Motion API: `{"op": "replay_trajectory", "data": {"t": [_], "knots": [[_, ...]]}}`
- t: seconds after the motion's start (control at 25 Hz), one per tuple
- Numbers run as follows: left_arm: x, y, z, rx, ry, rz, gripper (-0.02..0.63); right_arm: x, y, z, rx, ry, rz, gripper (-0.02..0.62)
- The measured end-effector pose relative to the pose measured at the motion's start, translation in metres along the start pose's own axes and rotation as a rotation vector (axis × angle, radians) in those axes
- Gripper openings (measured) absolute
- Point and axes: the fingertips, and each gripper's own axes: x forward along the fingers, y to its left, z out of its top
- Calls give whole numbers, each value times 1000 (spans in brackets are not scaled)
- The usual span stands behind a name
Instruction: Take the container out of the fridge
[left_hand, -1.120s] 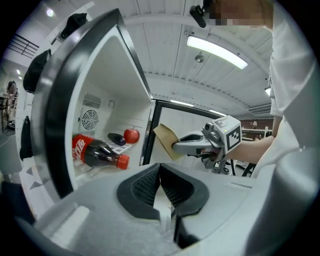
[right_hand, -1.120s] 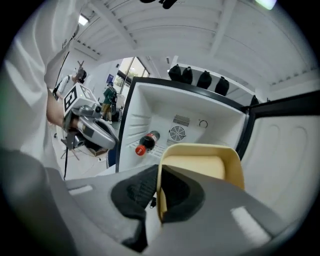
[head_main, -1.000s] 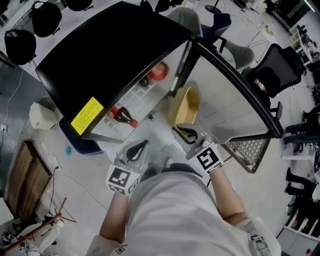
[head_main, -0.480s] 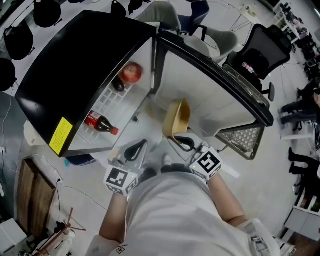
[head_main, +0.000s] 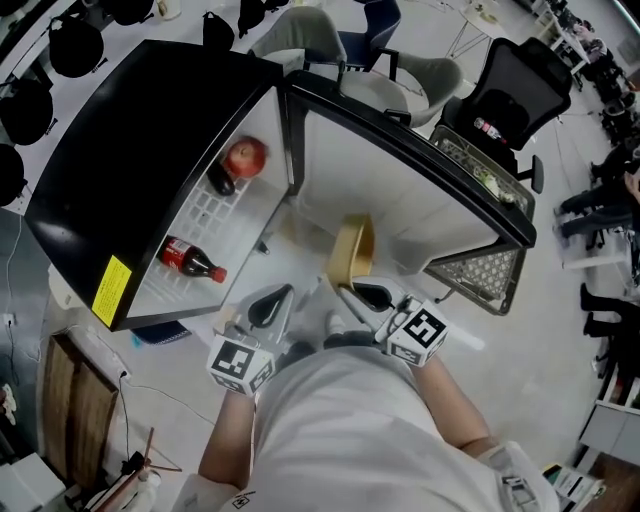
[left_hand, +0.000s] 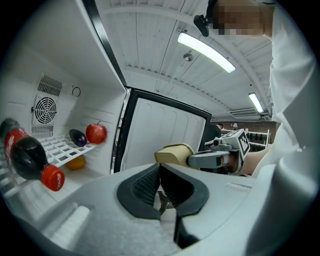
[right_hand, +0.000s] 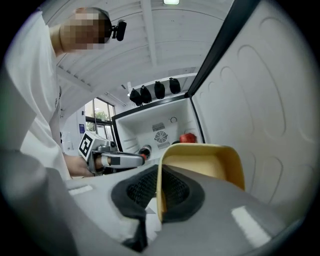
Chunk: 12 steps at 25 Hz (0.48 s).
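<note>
Container (head_main: 352, 255) is gripped by its thin wall in the pinched right claw (head_main: 365, 293), tipped on edge just outside the open fridge (head_main: 140, 130), seemingly so that the shelf is cleared. The left claw (head_main: 272, 303) is closed on nothing, alongside.

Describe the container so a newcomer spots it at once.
Find the open black fridge. In front of its door, the right gripper pinches the container by its wall. It alone is tan and open-topped; the apple and cola bottle lie on the shelf.
</note>
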Motion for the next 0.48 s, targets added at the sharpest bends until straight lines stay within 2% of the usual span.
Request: {"op": "replay_trajectory", "data": {"t": [0.48], "knots": [[-2, -1, 0, 0, 0, -3, 11, 0, -1, 5, 64, -47, 5, 12]]}}
